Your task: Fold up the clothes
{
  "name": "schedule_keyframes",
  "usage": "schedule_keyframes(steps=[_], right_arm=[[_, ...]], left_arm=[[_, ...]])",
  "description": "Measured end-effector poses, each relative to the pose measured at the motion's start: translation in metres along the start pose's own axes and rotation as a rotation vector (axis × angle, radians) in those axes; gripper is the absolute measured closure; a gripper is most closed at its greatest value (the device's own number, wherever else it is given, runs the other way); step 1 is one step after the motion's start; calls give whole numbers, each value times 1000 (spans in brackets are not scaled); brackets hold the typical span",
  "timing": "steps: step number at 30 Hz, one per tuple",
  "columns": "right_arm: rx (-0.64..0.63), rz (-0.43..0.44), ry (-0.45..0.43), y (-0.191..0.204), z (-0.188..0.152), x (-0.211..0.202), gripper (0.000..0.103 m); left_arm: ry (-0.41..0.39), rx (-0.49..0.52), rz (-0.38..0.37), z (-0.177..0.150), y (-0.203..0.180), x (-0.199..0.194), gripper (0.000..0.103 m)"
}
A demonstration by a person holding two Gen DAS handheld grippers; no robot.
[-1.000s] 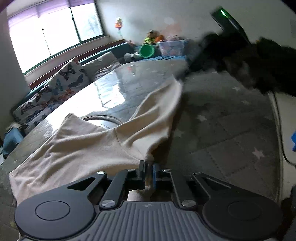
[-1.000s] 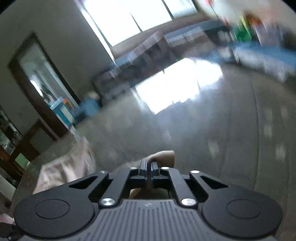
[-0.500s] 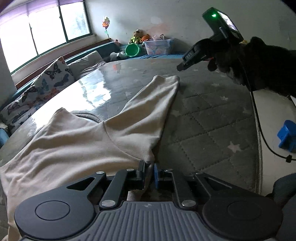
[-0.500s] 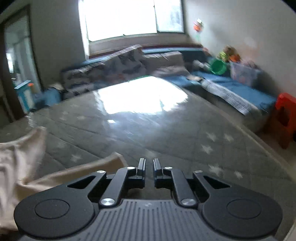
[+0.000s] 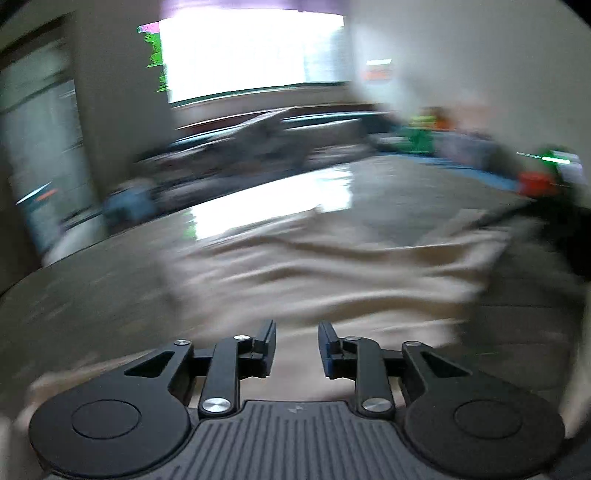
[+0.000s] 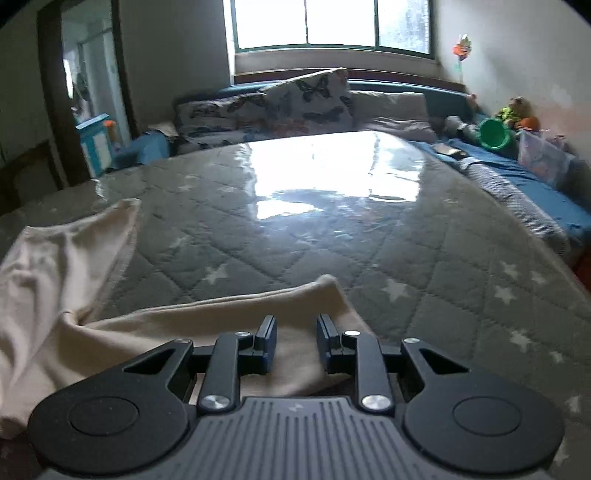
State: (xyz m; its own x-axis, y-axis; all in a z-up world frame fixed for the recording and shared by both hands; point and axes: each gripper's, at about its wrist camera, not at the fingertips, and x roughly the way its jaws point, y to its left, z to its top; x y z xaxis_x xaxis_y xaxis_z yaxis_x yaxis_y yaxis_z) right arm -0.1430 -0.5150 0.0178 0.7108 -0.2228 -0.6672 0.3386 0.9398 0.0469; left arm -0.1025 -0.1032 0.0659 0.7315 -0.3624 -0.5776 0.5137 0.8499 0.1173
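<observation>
1. Since the earlier frames, both of my grippers had parted their jaws: the left gripper [image 5: 296, 345], pinched on cloth edge a second before, now stood spread with nothing between its fingers, and the right gripper [image 6: 296, 341] had widened from a narrow gap to a clear one.
2. Left wrist view had swung; it was heavily blurred. The beige garment [image 5: 325, 273] filled the middle of the frame, lying across the grey quilted mattress [image 5: 92, 295], and ran under the spread jaws at lower centre.
3. Right wrist view was sharp. One sleeve [image 6: 221, 321] of the garment lay flat at lower centre, its end just beyond the fingertips; whether the fingers touched it, I could not tell.
4. More of the cloth sat bunched at left of the frame, a hemmed edge running toward upper left.
5. Butterfly-print pillows [image 6: 295, 103] rested at the far edge of the mattress under the window [image 6: 332, 22]. A green bucket [image 6: 493, 133] stood at upper right.
</observation>
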Motion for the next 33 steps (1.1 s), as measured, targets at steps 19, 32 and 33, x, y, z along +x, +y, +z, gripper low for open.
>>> schedule_keyframes(steps=[19, 32, 33], right_arm=[[-95, -69, 26, 9, 4, 3, 69], [-162, 255, 22, 83, 63, 25, 70], [-167, 276, 26, 90, 69, 32, 70]], left_arm=[[166, -335, 471, -49, 142, 25, 73], [41, -205, 281, 37, 87, 59, 72], [39, -198, 264, 47, 87, 72, 72]])
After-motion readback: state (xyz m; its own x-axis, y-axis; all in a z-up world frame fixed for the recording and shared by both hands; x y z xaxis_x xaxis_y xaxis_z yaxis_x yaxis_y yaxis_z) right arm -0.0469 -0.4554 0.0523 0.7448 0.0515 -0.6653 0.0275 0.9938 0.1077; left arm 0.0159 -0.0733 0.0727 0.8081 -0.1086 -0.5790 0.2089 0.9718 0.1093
